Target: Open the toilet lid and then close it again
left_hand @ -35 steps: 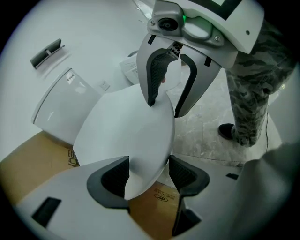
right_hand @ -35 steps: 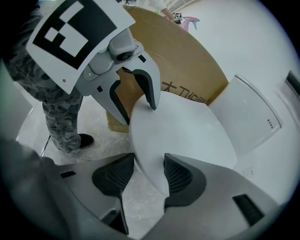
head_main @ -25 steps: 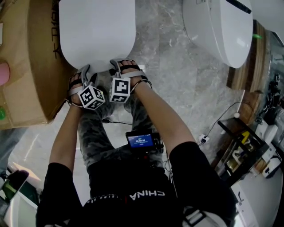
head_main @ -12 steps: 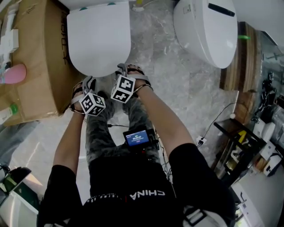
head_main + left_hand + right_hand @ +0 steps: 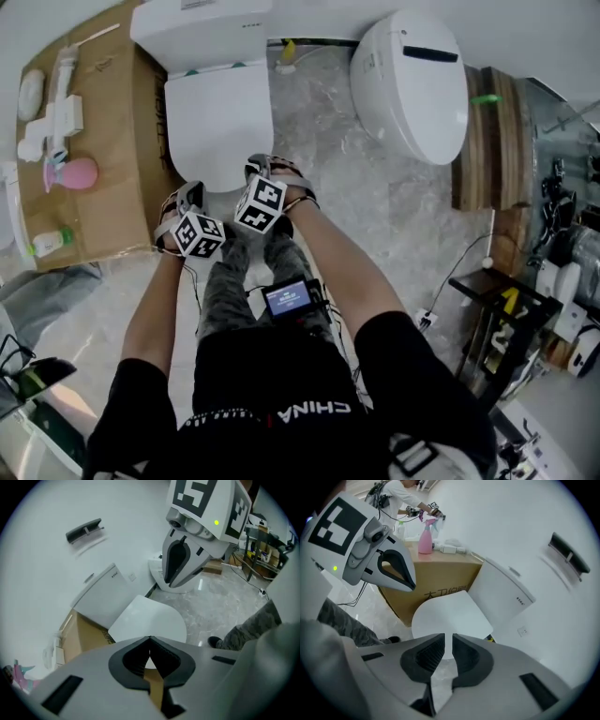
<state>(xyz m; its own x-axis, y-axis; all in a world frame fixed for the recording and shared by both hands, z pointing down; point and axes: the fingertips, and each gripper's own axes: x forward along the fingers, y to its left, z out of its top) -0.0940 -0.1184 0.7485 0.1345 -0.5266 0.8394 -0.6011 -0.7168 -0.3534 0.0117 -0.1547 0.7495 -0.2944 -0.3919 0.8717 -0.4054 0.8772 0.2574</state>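
The white toilet's lid (image 5: 220, 131) lies flat and closed in front of its tank (image 5: 202, 28). Both grippers hang in the air above the lid's front edge, touching nothing. My left gripper (image 5: 186, 200) is on the left, and in the left gripper view its jaws (image 5: 150, 641) meet at the tips with nothing in them. My right gripper (image 5: 259, 169) is beside it; its jaws (image 5: 452, 637) are closing, with a narrow empty gap left between them. Past both pairs of jaws the lid (image 5: 150, 620) (image 5: 450, 613) shows well below.
A cardboard box (image 5: 94, 159) stands left of the toilet with a pink spray bottle (image 5: 73, 173) and white items on it. A second toilet (image 5: 408, 84) sits to the right, then a wooden shelf (image 5: 483, 141) and a black rack (image 5: 497, 309). A person (image 5: 401, 494) works in the background.
Both grippers have lifted up from the lid's front edge, and their jaws have come together. The toilet now looks smaller and farther below.
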